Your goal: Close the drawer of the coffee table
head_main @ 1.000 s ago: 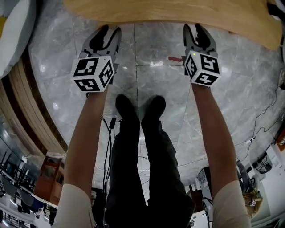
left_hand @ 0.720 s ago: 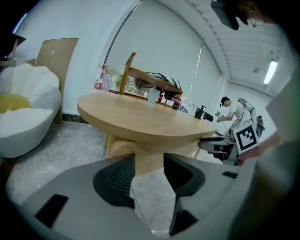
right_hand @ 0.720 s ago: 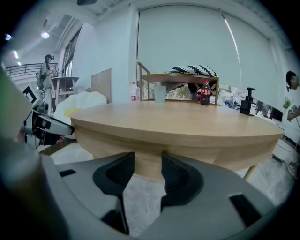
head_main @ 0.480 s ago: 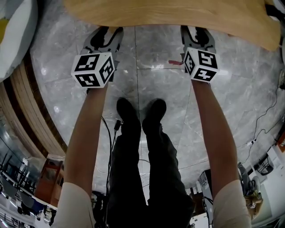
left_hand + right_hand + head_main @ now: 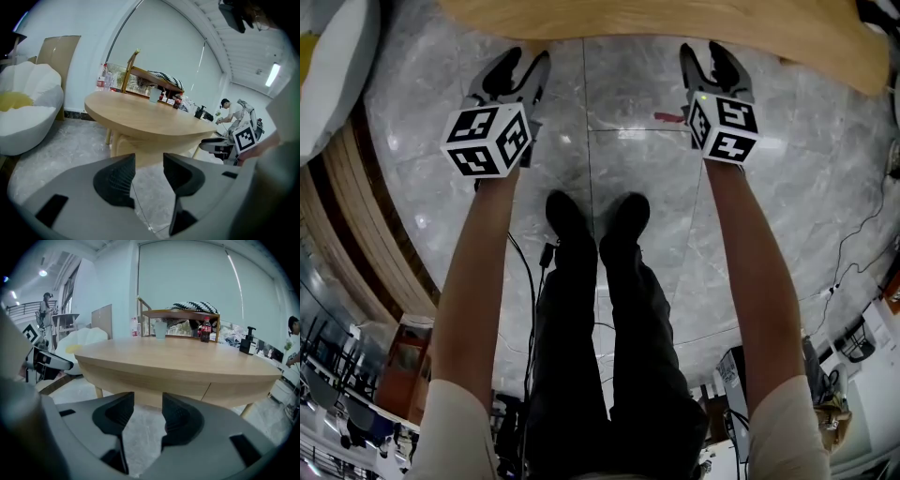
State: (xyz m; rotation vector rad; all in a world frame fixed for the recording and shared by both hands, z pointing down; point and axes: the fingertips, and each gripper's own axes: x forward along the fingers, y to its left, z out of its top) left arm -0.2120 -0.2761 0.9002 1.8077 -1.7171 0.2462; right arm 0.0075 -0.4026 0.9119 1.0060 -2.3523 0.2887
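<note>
Left gripper wide open, empty; right gripper jaws opening on nothing; drawer front ahead of fingertips looks rigid, smooth wood, so probably push flat, not pinch.

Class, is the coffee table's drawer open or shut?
Shut: the drawer lies flush under the table top; only a thin seam shows in the right gripper view.

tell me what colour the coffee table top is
Light tan wood grain; the coffee table top shows best in the right gripper view.
</note>
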